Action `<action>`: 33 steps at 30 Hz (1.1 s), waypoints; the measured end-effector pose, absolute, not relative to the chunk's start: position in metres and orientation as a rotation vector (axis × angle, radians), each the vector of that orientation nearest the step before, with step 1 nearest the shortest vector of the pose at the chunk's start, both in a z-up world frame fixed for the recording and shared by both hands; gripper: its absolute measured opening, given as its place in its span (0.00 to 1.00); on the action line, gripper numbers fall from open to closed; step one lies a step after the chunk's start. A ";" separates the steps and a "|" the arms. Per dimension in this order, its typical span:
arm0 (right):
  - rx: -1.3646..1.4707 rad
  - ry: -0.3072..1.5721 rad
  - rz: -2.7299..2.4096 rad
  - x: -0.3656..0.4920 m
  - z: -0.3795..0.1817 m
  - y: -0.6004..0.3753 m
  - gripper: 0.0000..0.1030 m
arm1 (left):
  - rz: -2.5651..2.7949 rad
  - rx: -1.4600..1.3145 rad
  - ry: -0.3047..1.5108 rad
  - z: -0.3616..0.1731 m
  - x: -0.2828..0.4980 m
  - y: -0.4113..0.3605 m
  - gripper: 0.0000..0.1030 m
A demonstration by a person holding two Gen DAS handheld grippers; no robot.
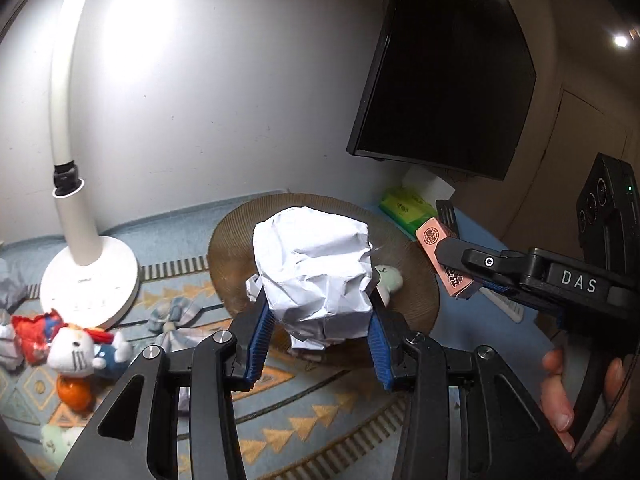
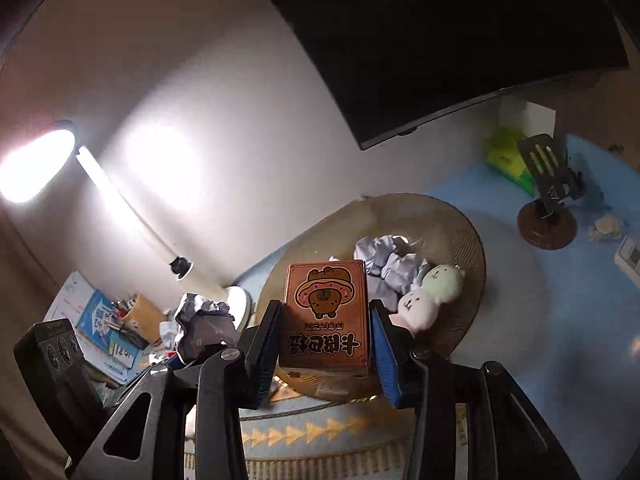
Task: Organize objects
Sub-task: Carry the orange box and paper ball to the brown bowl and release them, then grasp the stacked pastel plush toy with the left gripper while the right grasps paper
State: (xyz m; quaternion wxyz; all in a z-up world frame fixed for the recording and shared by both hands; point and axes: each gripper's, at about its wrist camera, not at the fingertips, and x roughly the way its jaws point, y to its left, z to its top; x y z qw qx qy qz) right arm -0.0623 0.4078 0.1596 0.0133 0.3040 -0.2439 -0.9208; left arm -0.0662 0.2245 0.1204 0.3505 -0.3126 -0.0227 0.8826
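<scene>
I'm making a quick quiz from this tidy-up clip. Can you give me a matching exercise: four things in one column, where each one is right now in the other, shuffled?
Things:
1. crumpled white paper
2. orange cartoon box
3. green plush toy
4. white cat plush

Places:
A. lying in the round woven basket
B. on the patterned rug beside the white lamp base
C. clamped between the jaws of the left gripper
D. clamped between the jaws of the right gripper

Pairs: 1-C, 2-D, 3-A, 4-B
</scene>
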 end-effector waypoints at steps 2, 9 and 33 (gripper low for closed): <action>0.993 -0.764 -2.855 -0.083 0.150 0.417 0.41 | 2.280 -0.821 -0.076 0.111 -0.082 0.237 0.39; 1.151 -0.762 -2.791 -0.103 0.120 0.432 0.46 | 2.331 -0.872 -0.120 0.099 -0.090 0.228 0.61; 1.096 -0.147 -2.668 -0.028 0.038 0.233 0.62 | 2.746 -1.073 -0.306 0.028 0.015 -0.012 0.99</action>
